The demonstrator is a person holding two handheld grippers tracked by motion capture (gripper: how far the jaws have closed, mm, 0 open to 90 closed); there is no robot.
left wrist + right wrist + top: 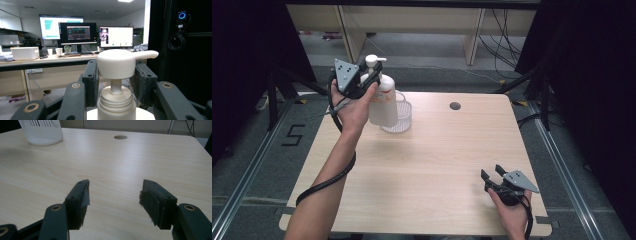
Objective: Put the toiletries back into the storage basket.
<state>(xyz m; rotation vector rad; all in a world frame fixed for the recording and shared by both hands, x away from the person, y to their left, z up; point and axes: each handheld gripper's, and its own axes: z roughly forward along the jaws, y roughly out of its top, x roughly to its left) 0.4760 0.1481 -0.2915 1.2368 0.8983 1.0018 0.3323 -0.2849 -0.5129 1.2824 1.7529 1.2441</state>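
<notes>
— Where was the pump bottle [381, 97]?

— Near the far left corner of the desk [427, 165], just beside a clear ribbed cup [401, 114]. The left gripper [373, 75] was clenched on the bottle's neck under the white pump head [120, 62], one jaw on each side. Whether its base touched the desk or was lifted, I could not tell.

— Anything in the containers?

— The bottle was opaque white with a red mark on its front, so its fill was hidden. The cup looked empty as far as its ribbed wall [41, 131] let me see.

— And the other hand?

— The right gripper [494, 172] sat low near the near right corner of the desk, jaws spread apart and gripping nothing, well apart from the bottle.

— The surface?

— Pale wood grain, with a round cable hole [455, 106] toward the far edge.

— The room?

— Black curtains on both sides, a grey floor with a "5" [293, 135] marked at the left. The left gripper view showed monitors [77, 33] lit on a long bench [42, 61], with a white box [25, 53] and cups there too.
</notes>
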